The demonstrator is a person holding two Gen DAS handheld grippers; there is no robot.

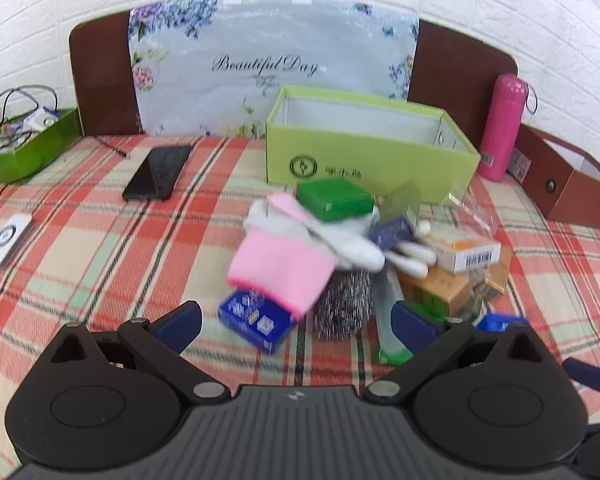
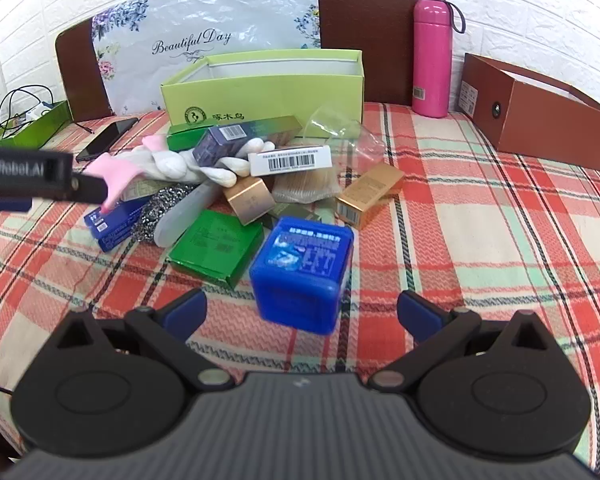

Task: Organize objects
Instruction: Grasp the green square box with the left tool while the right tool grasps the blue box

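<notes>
Blue pads on my right gripper (image 2: 302, 310) stand wide apart, nothing held; the blue cube box (image 2: 303, 274) sits between them at twelve o'clock. My left gripper (image 1: 296, 320) gapes wide too, empty, the steel scourer (image 1: 342, 306) dead ahead, the light green open box (image 1: 364, 144) beyond the pile.

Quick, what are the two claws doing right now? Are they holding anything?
Left claw: open, holding nothing, above the pile.
Right claw: open, holding nothing; the blue box sits between its fingers, untouched.
</notes>
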